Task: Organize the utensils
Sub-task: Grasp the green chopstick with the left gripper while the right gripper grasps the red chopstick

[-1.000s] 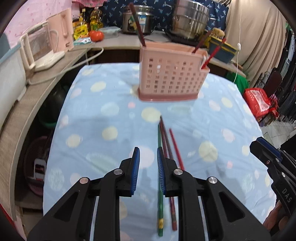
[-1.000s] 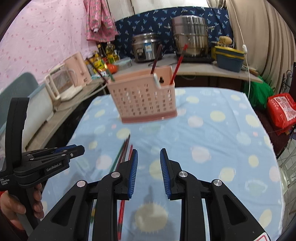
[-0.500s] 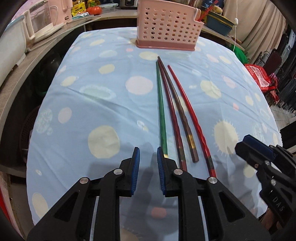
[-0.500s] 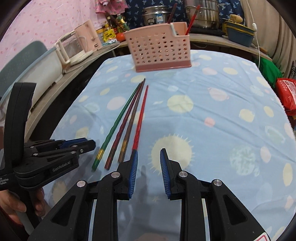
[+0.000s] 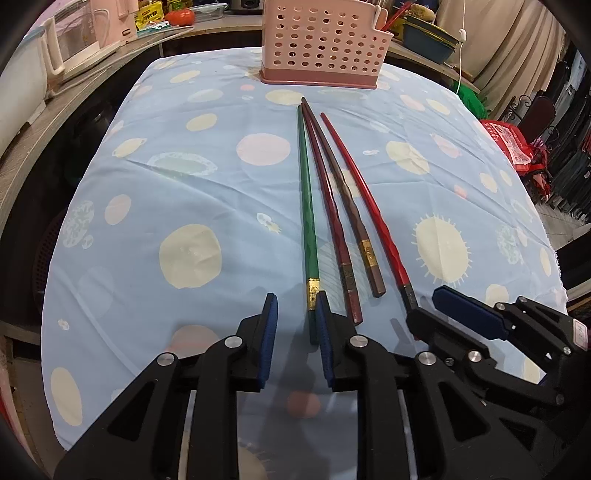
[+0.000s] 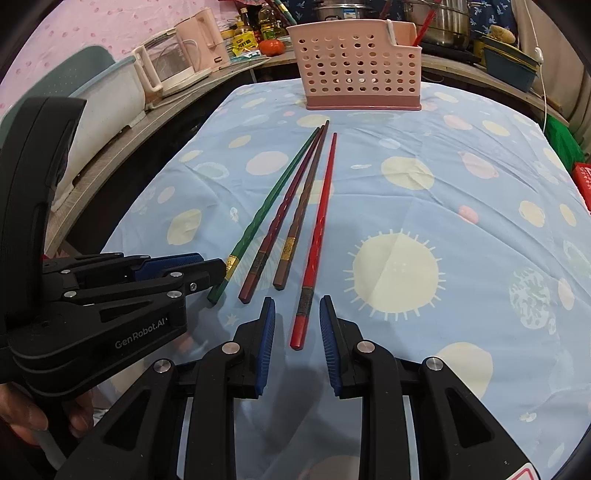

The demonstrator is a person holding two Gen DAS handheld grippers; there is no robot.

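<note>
Pink basket point(image 6: 356, 70) sits at the top of the frame with 4 chopsticks fanned out below it, thick ends toward the bottom, probably so they're easy to grab. Right gripper point(image 6: 297, 325) straddles the red chopstick point(image 6: 319, 229), jaws apart, not pinching. Left gripper point(image 5: 295, 328) is parted too, its right pad beside the green chopstick point(image 5: 306, 199).

Pink wall point(image 6: 74, 33), cluttered counter point(image 6: 207, 79)

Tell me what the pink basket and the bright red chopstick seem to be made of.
Pink basket: likely molded plastic, matte, with even rows of punched round holes. Bright red chopstick: probably lacquered wood or resin, glossy, with a twisted faceted shaft and a dark band near its end.
</note>
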